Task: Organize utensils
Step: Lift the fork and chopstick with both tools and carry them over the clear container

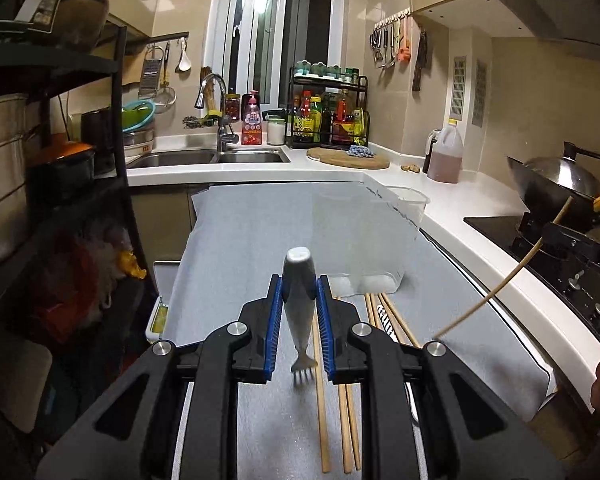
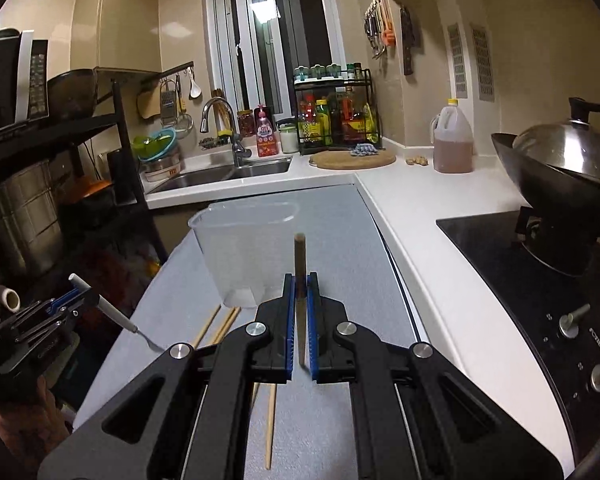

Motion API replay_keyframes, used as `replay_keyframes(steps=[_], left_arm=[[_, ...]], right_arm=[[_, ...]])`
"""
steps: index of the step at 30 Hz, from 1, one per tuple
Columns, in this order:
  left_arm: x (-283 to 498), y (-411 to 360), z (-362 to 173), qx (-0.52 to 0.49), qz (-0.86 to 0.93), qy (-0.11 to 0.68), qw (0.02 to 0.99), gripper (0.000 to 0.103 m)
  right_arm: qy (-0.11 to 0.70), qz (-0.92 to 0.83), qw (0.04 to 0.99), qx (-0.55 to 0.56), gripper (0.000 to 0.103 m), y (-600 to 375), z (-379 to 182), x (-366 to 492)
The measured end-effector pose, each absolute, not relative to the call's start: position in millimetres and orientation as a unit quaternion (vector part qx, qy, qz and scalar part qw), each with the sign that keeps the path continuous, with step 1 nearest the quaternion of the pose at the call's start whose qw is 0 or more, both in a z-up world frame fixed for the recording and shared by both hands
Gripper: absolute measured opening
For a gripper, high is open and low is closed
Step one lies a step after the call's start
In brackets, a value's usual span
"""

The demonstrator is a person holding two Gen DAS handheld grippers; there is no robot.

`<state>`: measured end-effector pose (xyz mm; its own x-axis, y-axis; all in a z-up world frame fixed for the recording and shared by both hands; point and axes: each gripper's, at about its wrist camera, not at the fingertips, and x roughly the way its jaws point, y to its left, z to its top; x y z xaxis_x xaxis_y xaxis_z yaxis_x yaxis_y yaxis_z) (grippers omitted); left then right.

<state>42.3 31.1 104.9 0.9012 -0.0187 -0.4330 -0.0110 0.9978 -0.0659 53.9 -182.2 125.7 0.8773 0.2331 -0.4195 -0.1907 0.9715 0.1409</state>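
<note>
My left gripper (image 1: 299, 300) is shut on a white-handled fork (image 1: 299, 280), held upright with its tines pointing down, above the grey mat (image 1: 240, 240). It also shows in the right wrist view (image 2: 74, 294). My right gripper (image 2: 300, 312) is shut on a wooden chopstick (image 2: 299, 256), held upright; it shows as a long thin stick in the left wrist view (image 1: 512, 276). A clear plastic container (image 1: 364, 236) stands on the mat ahead of both grippers (image 2: 244, 248). Several wooden chopsticks (image 1: 348, 416) lie on the mat below the grippers (image 2: 270, 424).
A sink (image 1: 208, 158) and faucet (image 2: 220, 120) are at the back. A round wooden board (image 1: 348, 158), an oil jug (image 2: 452, 140) and a bottle rack (image 2: 336, 112) stand on the white counter. A wok (image 2: 560, 172) sits on the stove at right. A black shelf (image 1: 60, 160) stands at left.
</note>
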Motion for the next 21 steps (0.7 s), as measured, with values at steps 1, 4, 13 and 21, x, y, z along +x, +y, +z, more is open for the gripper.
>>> replay_keyframes(steps=[1, 4, 13, 21], left_arm=[[46, 33, 108, -0.035, -0.001, 0.227, 0.973, 0.017], [56, 37, 117, -0.043, 0.000, 0.242, 0.969, 0.017], [84, 32, 176, -0.040, -0.008, 0.243, 0.969, 0.017], [118, 25, 245, -0.040, -0.033, 0.205, 0.977, 0.017]], right_arm=[[0.223, 0.112, 0.967, 0.049, 0.006, -181, 130, 59], [0.223, 0.117, 0.966, 0.060, 0.006, -180, 145, 69], [0.195, 0.149, 0.967, 0.074, 0.006, -175, 217, 98], [0.144, 0.175, 0.970, 0.089, 0.006, -170, 283, 119]])
